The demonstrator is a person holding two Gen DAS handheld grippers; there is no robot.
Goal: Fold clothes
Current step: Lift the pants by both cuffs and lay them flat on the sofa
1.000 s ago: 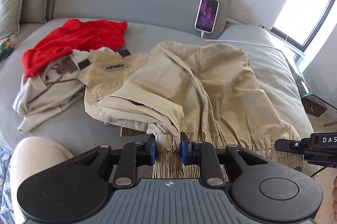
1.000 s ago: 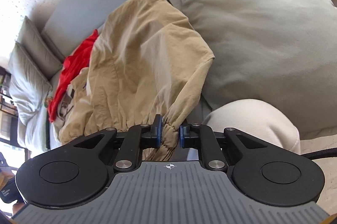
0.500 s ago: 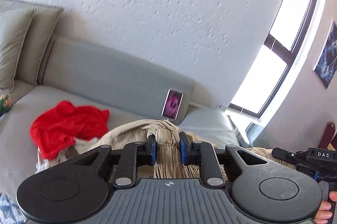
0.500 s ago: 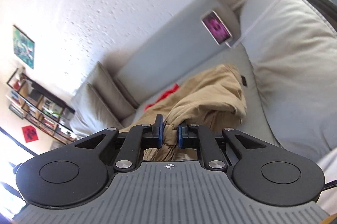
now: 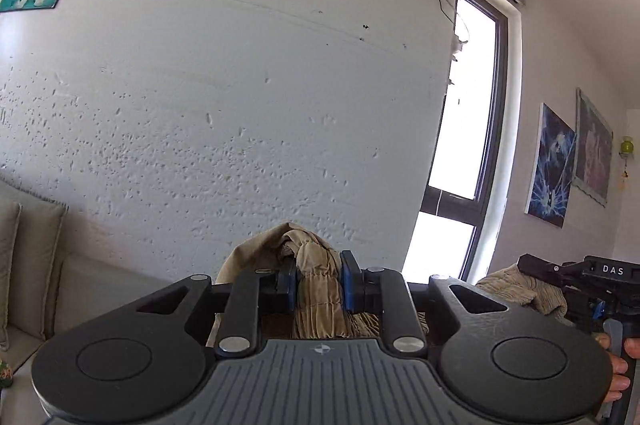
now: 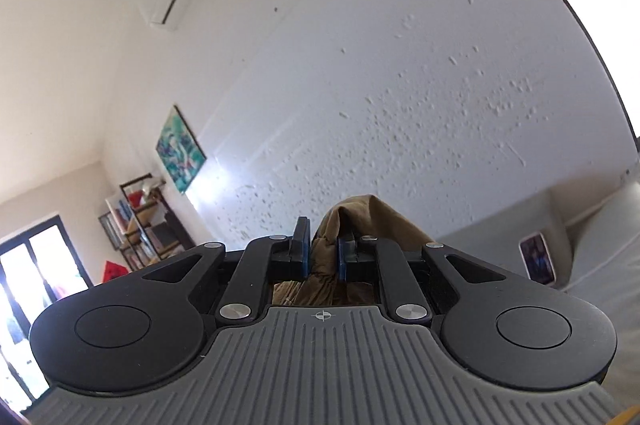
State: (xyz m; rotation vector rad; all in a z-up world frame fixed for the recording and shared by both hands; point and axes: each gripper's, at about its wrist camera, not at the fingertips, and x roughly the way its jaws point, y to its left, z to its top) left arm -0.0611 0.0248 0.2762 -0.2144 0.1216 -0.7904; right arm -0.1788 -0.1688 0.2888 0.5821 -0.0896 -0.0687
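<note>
Most of the crumpled khaki cotton garment with its gathered elastic hem (image 5: 318, 289) hangs out of sight below both tools; only bunched fabric rises between the blue pads. The black two-finger left gripper (image 5: 319, 283) pinches the ribbed hem, which bulges up ahead of its fingers. The black two-finger right gripper (image 6: 323, 257) clamps another bunch of the same cloth, which leans against its right pad. Seen off the left gripper's right side, the right tool carries white letters reading "DAS", and fingertips of the person's hand (image 5: 620, 365) are cut off at the edge. Beyond the right gripper, a propped phone with a lit, blurred screen (image 6: 538, 259) leans on the pale grey sofa back (image 6: 480, 245); nothing on the screen can be read.
</note>
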